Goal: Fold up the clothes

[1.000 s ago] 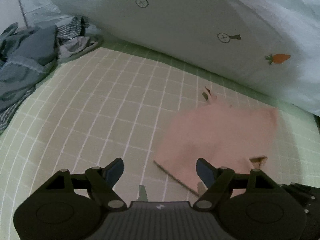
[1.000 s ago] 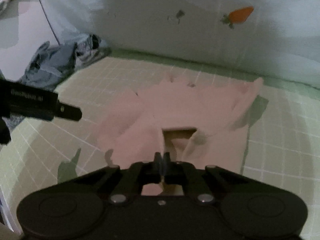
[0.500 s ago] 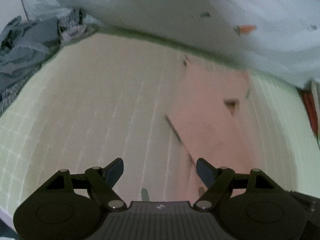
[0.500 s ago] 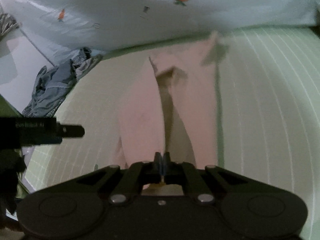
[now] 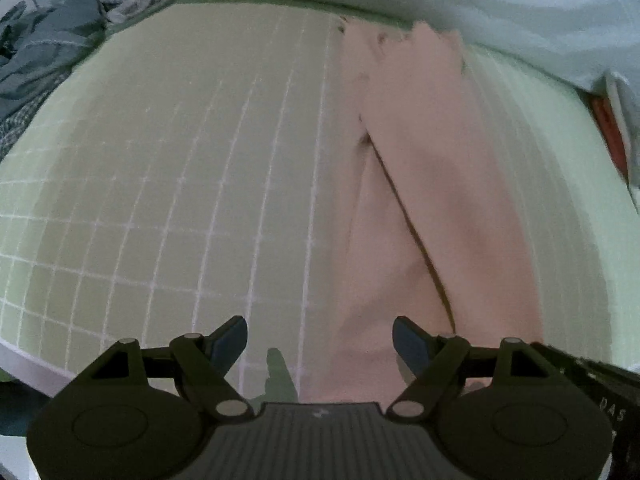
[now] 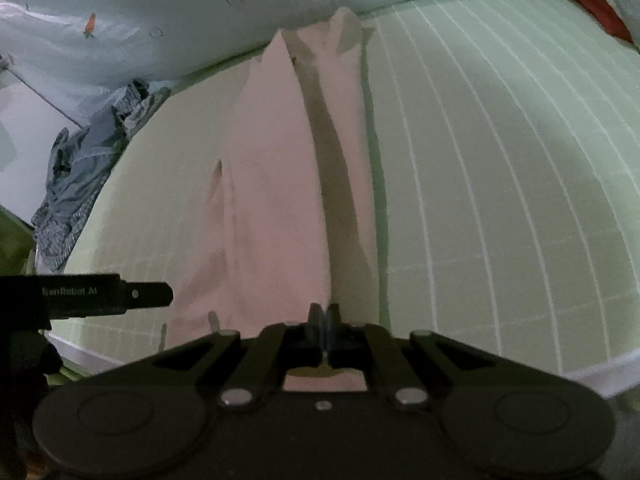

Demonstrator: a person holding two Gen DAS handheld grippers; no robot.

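Right wrist view: the right gripper [image 6: 324,322] has its two fingers pressed together on the near edge of the pale pink cloth garment [image 6: 276,200], a thin fold of the fabric pinched between the pads. From that pinch the garment runs away in a long, narrow band across the light green bed sheet with a white grid pattern [image 6: 500,168], its far end lying close to the pale blue quilt printed with small orange carrots [image 6: 180,20]. A dark crease runs lengthwise down the pink fabric. To the left, a heap of grey-blue and checked clothes [image 6: 76,176] sits on the sheet near the quilt, well apart from the pink garment. The dark body of the left gripper juts in from the left edge of this view, just beside the pink cloth.

Left wrist view: the left gripper [image 5: 320,342] stands wide, its blue-tipped fingers [image 5: 230,340] spread with nothing pinched between them. It hangs over the sheet, and the left side of the pink garment [image 5: 432,184] lies under its right-hand finger. The clothes heap [image 5: 44,52] shows at the upper left corner, and a red-orange item [image 5: 610,128] shows at the right edge, too blurred to identify.
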